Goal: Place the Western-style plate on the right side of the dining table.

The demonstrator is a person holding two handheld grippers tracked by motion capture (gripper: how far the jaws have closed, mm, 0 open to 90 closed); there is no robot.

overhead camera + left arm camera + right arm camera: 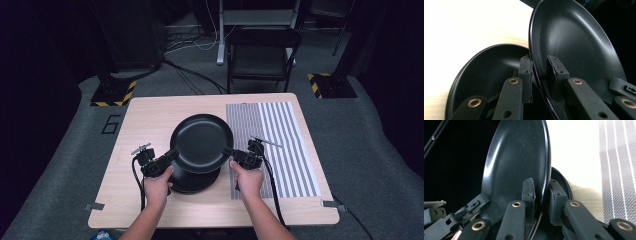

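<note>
A black plate (201,142) hangs tilted above a stack of black plates (196,182) on the wooden table (150,115). My left gripper (172,154) is shut on its left rim and my right gripper (229,151) on its right rim. In the left gripper view the gripper (539,60) pinches the plate (574,45) by its edge, with the stack's top plate (489,70) below. The right gripper (541,183) likewise clamps the plate (516,157), and the stack (564,182) peeks out behind it.
A grey striped mat (275,145) covers the table's right part, also in the right gripper view as the mat (619,170). A black folding chair (262,55) stands beyond the far edge. Cables trail from both grippers toward the table's near edge.
</note>
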